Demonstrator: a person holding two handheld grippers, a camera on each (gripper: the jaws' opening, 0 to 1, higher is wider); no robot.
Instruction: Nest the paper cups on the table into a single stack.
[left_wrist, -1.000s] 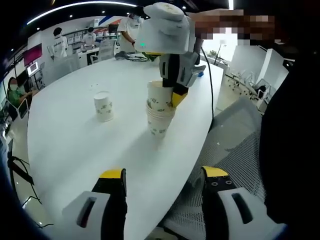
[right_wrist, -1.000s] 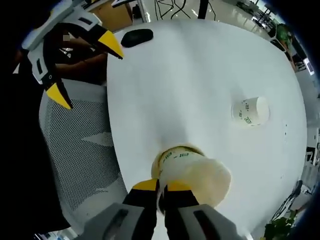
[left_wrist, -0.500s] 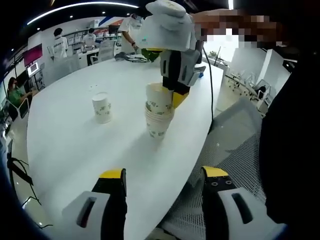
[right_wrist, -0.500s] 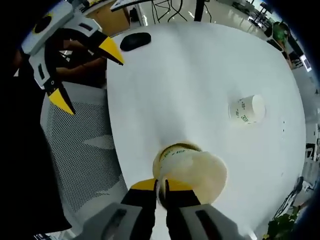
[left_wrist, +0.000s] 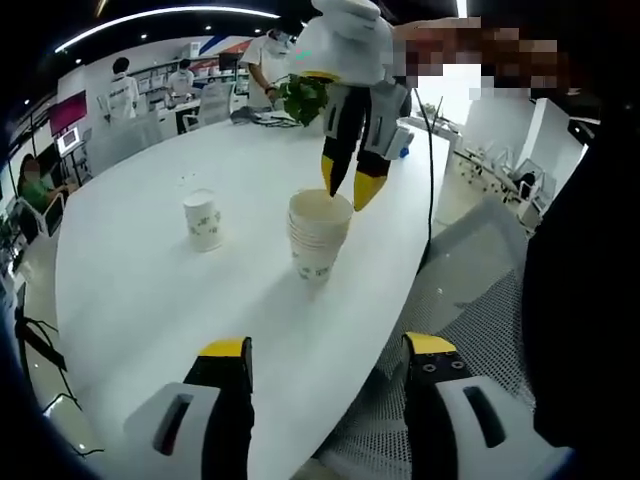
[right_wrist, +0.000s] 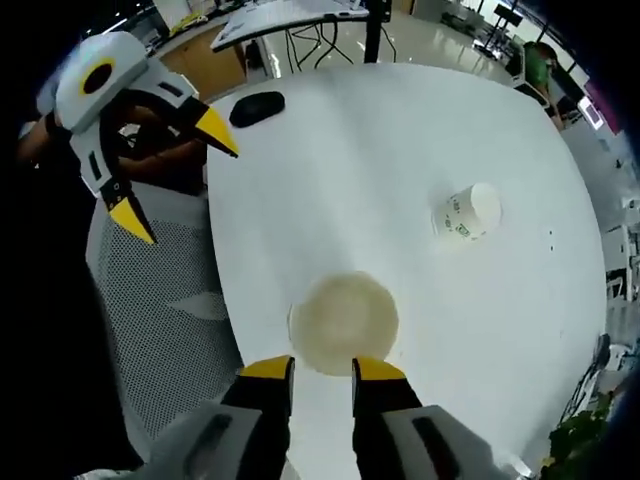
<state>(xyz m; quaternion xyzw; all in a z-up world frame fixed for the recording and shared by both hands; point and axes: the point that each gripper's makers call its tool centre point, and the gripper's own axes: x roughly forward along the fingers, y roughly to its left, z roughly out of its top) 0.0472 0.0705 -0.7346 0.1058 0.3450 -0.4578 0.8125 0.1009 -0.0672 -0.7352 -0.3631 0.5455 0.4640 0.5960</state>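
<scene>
**Right gripper parted above the cup stack, one cup still apart**

In the right gripper view the right gripper (right_wrist: 322, 368) has its yellow-tipped jaws parted with a gap between them, holding nothing, and it looks straight down into the open mouth of the cup stack (right_wrist: 344, 322) just beyond the tips. The left gripper view shows it hanging just above the stack's rim (left_wrist: 320, 206), not touching it. The left gripper (left_wrist: 328, 348) sits low near the bench (left_wrist: 150, 300) edge, jaws spread wide and empty, well apart from the stack. The stack stands upright on the white bench near the edge by a mesh chair (right_wrist: 165, 330). A single paper cup (left_wrist: 203, 220) stands upright by itself, well apart from the stack. A dark oval object (right_wrist: 256, 107) lies at the far bench edge
</scene>
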